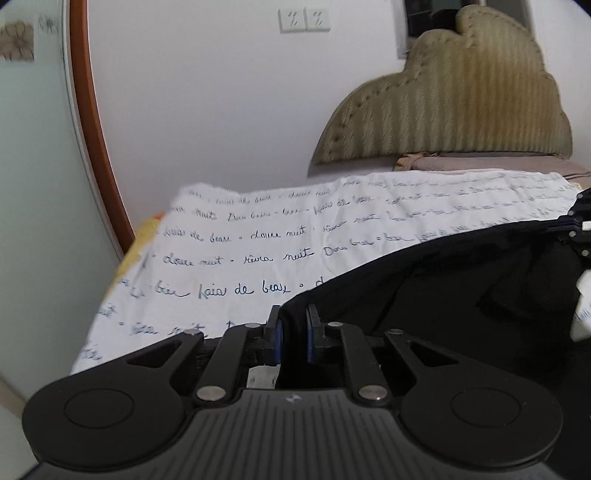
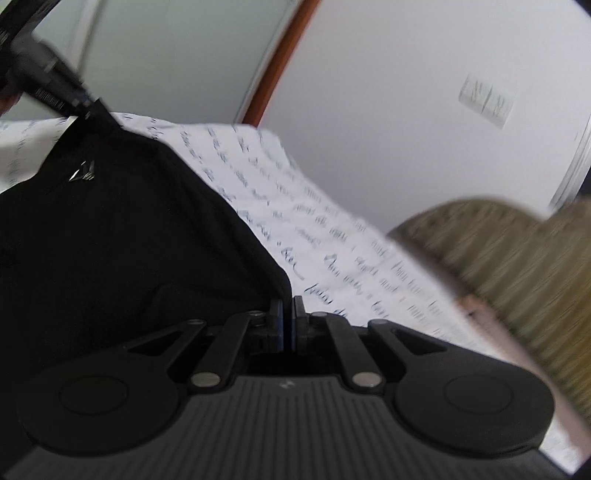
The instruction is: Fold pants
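Note:
Black pants [image 1: 461,280] hang stretched between my two grippers above a white bedsheet printed with blue handwriting [image 1: 258,240]. In the left wrist view my left gripper [image 1: 293,312] is shut on one corner of the dark cloth. The right gripper [image 1: 578,232] pinches the other corner at the far right edge. In the blurred right wrist view the right gripper [image 2: 288,304] is shut on a pants [image 2: 129,240] corner. The left gripper [image 2: 79,107] holds the far corner at upper left. A small silver logo [image 2: 83,173] shows on the fabric, and the sheet [image 2: 332,240] lies behind.
A padded olive headboard [image 1: 461,103] stands against the white wall behind the bed, with a pinkish pillow [image 1: 480,162] at its foot. A wooden door frame [image 1: 88,110] runs along the left. Wall sockets [image 1: 304,20] sit high up. An orange edge [image 1: 144,236] shows under the sheet.

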Demonstrator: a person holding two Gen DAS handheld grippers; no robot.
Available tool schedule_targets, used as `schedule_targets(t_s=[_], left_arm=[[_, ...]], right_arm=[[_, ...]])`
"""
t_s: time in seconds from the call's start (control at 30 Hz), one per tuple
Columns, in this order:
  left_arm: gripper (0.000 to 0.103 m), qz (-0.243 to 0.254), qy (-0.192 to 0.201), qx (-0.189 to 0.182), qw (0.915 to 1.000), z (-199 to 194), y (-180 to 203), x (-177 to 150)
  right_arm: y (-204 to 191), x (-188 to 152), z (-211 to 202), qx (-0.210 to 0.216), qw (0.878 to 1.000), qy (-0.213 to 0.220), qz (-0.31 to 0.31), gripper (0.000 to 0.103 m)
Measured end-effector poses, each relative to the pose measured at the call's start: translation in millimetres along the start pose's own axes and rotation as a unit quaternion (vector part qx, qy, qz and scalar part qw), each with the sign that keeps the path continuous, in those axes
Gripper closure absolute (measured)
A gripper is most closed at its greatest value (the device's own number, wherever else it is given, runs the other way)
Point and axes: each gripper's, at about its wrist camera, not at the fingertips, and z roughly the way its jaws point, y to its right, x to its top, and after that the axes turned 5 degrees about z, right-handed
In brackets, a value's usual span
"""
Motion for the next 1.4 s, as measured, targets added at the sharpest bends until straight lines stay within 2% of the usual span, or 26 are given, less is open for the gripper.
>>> schedule_targets(t_s=[0.13,0.37,0.57,0.83,0.9,0.93,0.97,1.0,1.03,1.07,1.17,1.27,1.3,1.33,1.37,1.4], left_arm=[[0.091,0.02,0.001,-0.006,0.9998,-42,16,-25],[0.091,0.051,-0.03,-0.018,0.9981,-84,46,-87],[0.091,0.057,-0.064,-0.025,0.996,-105,62,-129],[0.091,0.06,-0.085,-0.013,0.9945,-128,71,-150],[0.091,0.058,-0.088,0.002,0.9945,-129,69,-152],[0.091,0.052,-0.088,0.006,0.9948,-130,66,-151],[0.091,0.044,-0.089,0.009,0.995,-130,63,-150],[0.091,0.038,-0.091,0.011,0.9951,-128,61,-148],[0.091,0.035,-0.093,0.011,0.995,-127,60,-146],[0.091,0.033,-0.095,0.01,0.9949,-126,60,-145],[0.091,0.025,-0.1,-0.022,0.9944,-126,66,-138],[0.091,0.029,-0.091,-0.033,0.9949,-126,76,-128],[0.091,0.027,-0.09,-0.034,0.995,-124,79,-124],[0.091,0.023,-0.09,-0.034,0.9951,-122,80,-119],[0.091,0.019,-0.091,-0.031,0.9952,-119,82,-115],[0.091,0.018,-0.094,-0.027,0.995,-116,83,-111]], right_arm=[[-34,-13,-53,-0.013,0.999,0.009,-0.043,0.098],[-92,-53,-117,0.018,0.998,-0.013,-0.063,0.1],[-135,-87,-140,0.038,0.995,-0.044,-0.087,0.1],[-163,-109,-173,0.063,0.994,-0.053,-0.077,0.103],[-165,-114,-173,0.055,0.994,-0.053,-0.083,0.103],[-167,-116,-174,0.037,0.994,-0.047,-0.094,0.103],[-168,-120,-172,0.016,0.993,-0.042,-0.112,0.1],[-170,-123,-169,-0.009,0.99,-0.037,-0.137,0.092],[-172,-126,-164,-0.03,0.986,-0.035,-0.162,0.075],[-173,-129,-160,-0.036,0.982,-0.033,-0.18,0.07],[-175,-134,-144,-0.031,0.977,-0.045,-0.208,0.064],[-180,-136,-129,-0.032,0.97,-0.046,-0.238,0.067],[-182,-134,-124,-0.029,0.969,-0.05,-0.239,0.073],[-183,-133,-120,-0.022,0.97,-0.054,-0.237,0.086],[-183,-131,-115,-0.015,0.971,-0.06,-0.232,0.095],[-185,-130,-113,-0.014,0.97,-0.063,-0.233,0.1]])
